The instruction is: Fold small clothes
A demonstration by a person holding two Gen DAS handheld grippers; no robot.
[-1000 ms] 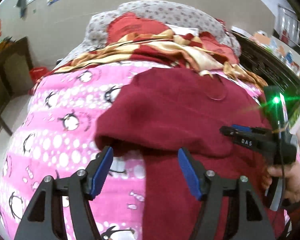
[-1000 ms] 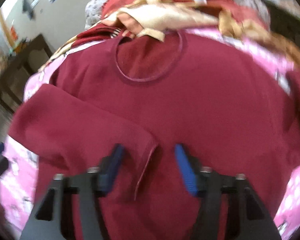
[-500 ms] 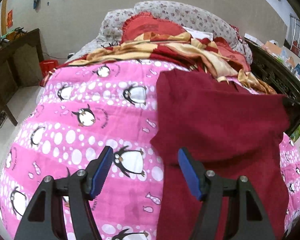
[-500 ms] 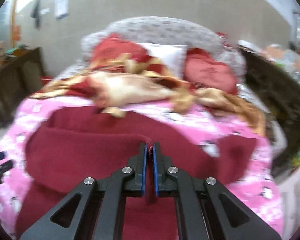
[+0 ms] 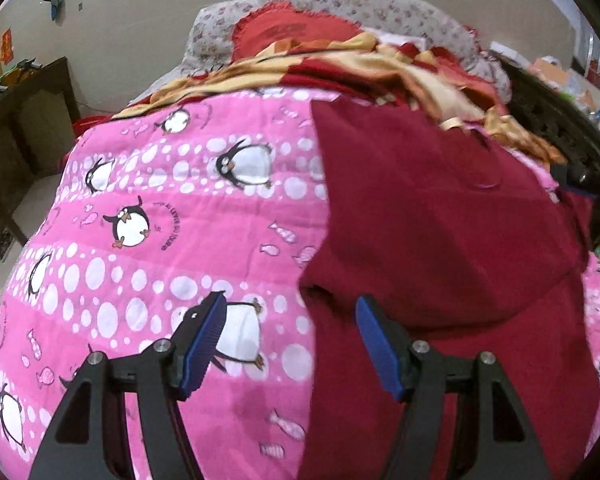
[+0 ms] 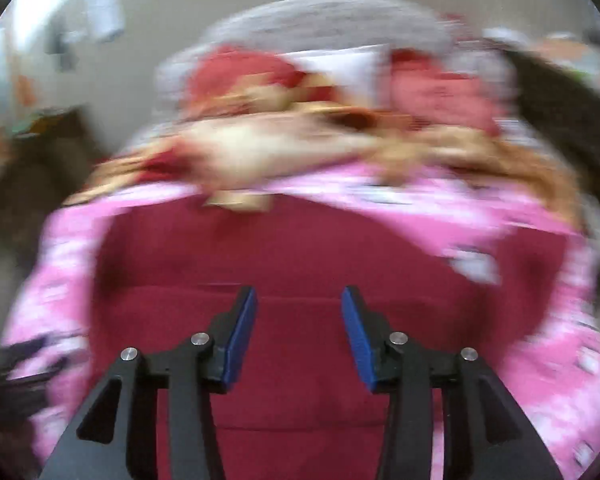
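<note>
Blue pads on my right gripper (image 6: 298,334) stand apart with nothing between them; its jaws have just been opening, so I judge the sleeve fold is laid and let go. Below them the maroon top (image 6: 300,264) lies flat on the pink penguin quilt (image 5: 160,220), one side turned in across its body, though this view is smeared and I can't read the fold's edge cleanly. My left gripper (image 5: 290,332) is also wide and empty, hanging over the garment's near left edge (image 5: 312,292), one pad above quilt, the other above cloth. For the next fold I'd bring the left jaws low, bite only the doubled maroon edge, not the quilt beneath, and carry it over level so the crease stays straight. Rumpled red-and-gold bedding (image 5: 360,60) lies beyond the collar; I'd keep clear.
</note>
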